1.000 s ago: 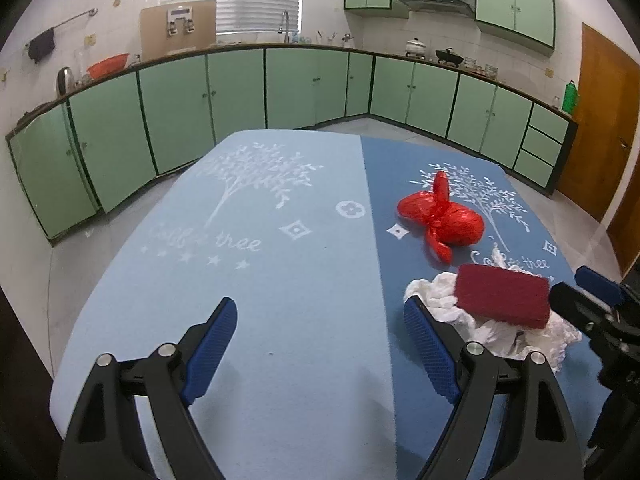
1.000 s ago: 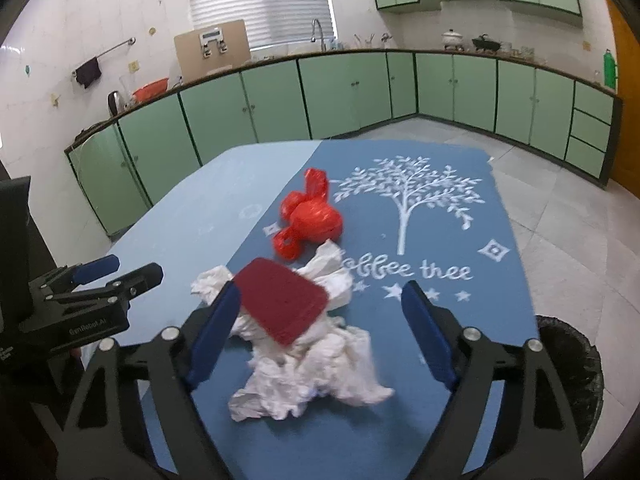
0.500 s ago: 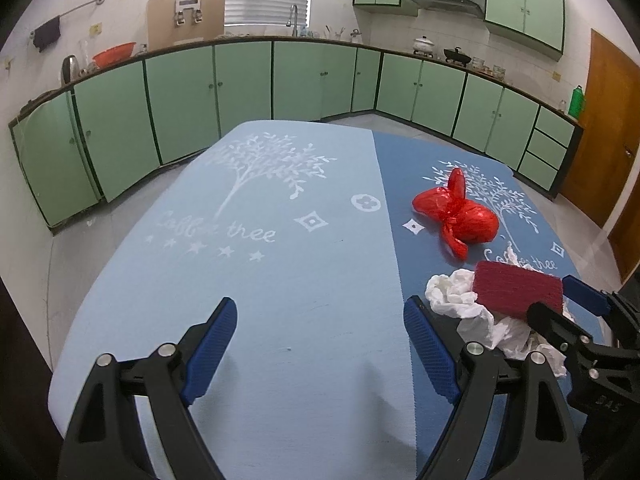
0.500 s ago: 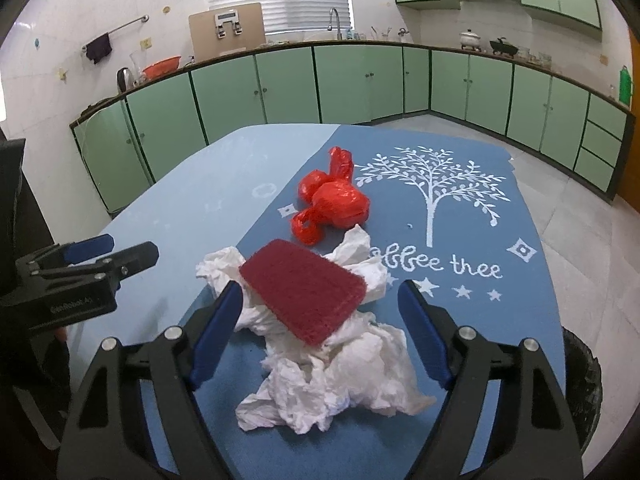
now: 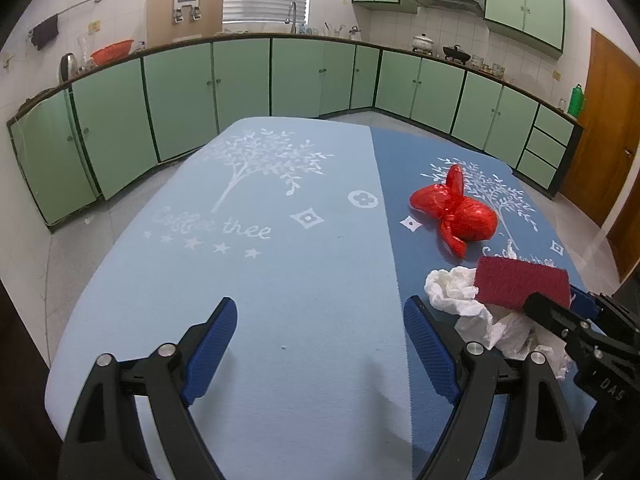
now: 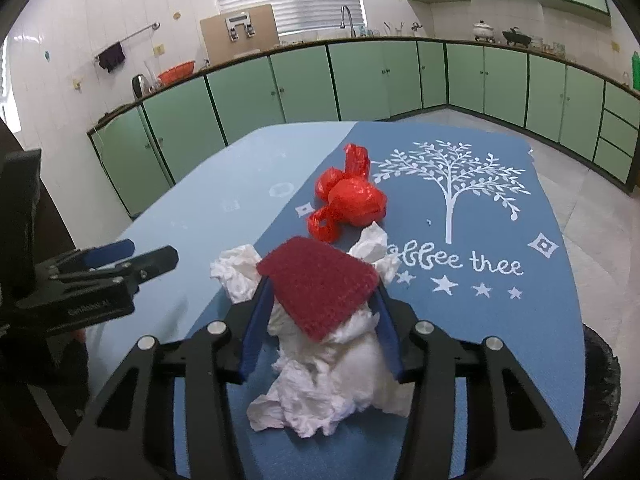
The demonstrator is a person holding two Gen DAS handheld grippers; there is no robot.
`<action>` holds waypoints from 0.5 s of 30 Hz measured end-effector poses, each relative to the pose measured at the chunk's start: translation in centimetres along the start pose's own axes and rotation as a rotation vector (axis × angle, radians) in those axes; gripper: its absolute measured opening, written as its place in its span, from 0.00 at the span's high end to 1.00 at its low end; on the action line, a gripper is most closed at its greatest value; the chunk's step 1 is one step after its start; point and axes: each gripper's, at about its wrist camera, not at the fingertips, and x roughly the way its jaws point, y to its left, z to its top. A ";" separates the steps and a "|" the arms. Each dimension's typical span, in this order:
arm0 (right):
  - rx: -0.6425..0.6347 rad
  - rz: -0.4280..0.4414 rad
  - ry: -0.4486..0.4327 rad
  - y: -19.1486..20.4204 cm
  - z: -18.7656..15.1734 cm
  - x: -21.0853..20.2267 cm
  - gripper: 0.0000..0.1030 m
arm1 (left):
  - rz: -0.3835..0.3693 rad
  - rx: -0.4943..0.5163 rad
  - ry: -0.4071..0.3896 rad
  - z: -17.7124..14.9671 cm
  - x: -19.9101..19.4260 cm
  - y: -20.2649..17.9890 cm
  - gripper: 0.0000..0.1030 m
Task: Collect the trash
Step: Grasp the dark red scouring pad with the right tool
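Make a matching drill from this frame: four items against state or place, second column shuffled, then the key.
Items:
1. red scouring pad
2. crumpled white tissue
3. red plastic bag
4. left gripper

States/places:
A. knotted, lying alone on the dark blue half of the cloth, beyond the pile
B. open, over the light blue half, holding nothing
C. lying on top of the white pile, between the right gripper's fingers
D. heaped under the pad, spreading toward the camera in the right wrist view

Pairs: 1-C, 2-D, 3-A, 4-B
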 end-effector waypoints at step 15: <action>0.043 0.003 -0.010 -2.1 0.0 -1.5 0.61 | -0.035 0.039 -0.002 0.1 -0.4 -2.7 0.19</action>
